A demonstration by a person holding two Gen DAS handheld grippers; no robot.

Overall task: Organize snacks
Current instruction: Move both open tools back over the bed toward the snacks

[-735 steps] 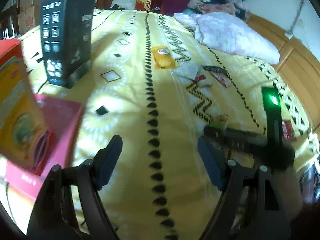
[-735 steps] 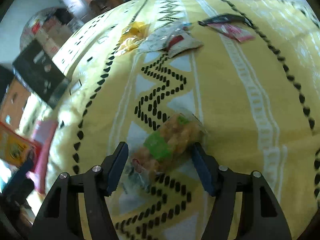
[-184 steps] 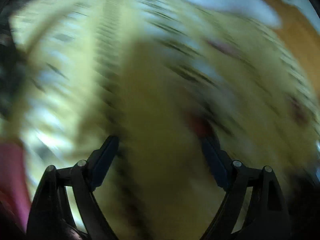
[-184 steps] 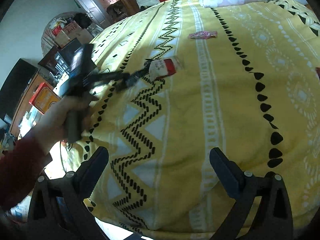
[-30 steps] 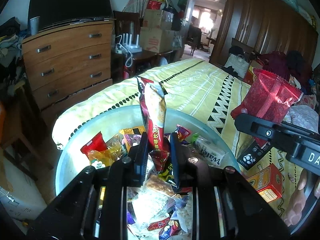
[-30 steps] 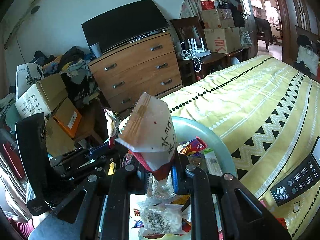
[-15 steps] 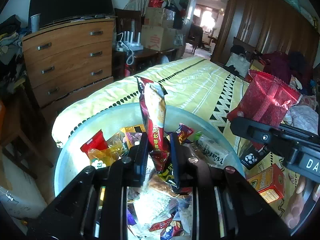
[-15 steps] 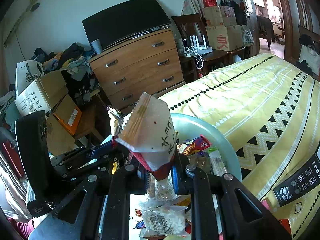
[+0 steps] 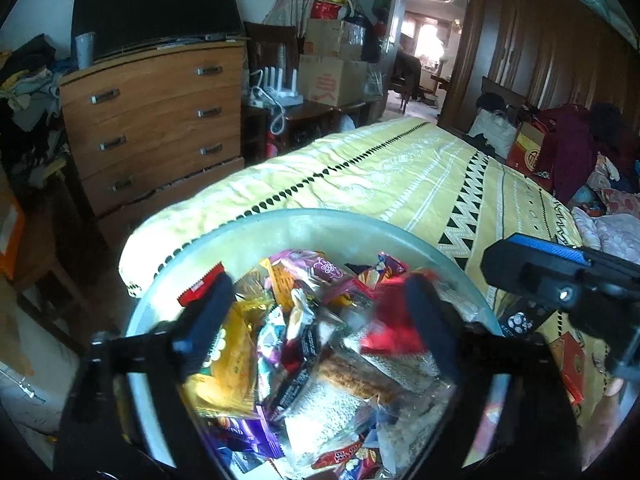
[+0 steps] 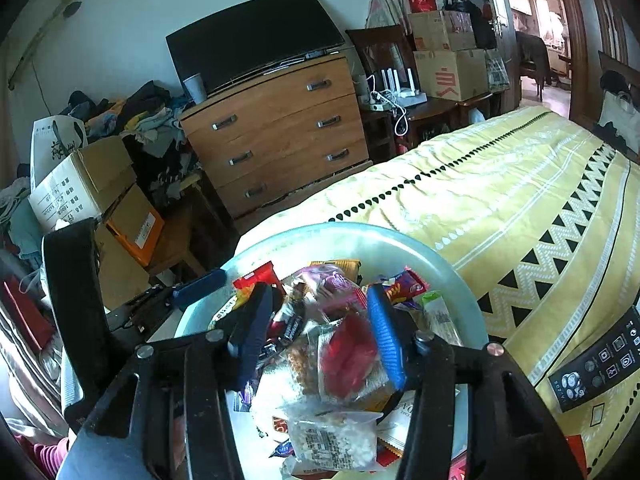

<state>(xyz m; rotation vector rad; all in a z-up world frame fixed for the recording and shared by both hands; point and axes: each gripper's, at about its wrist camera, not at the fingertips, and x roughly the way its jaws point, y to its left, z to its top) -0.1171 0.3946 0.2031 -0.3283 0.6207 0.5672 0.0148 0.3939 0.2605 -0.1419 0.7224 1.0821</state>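
Observation:
A pale green basin [image 9: 320, 216] [image 10: 360, 232] holds a heap of several snack packets [image 9: 304, 344]. My left gripper [image 9: 320, 320] hangs over the heap with its jaws opening wide, and nothing is pressed between the pads. My right gripper [image 10: 320, 332] is also over the basin with its jaws opening. A blurred red and white packet [image 10: 348, 356] sits loose between its fingers, dropping onto the heap. The same red packet [image 9: 392, 332] shows by the left gripper's right finger. A finger [image 9: 536, 256] of the right gripper reaches in from the right.
The basin stands against the foot of a bed with a yellow patterned cover [image 10: 500, 200]. Behind are a wooden dresser [image 10: 280, 132] with a television, cardboard boxes [image 10: 80, 184] and piled clothes. A black box [image 10: 600, 360] lies on the bed at the right.
Both grippers have gone from shut on upright packets to open. The long packet has left the left gripper, and the right one's red and white packet is falling.

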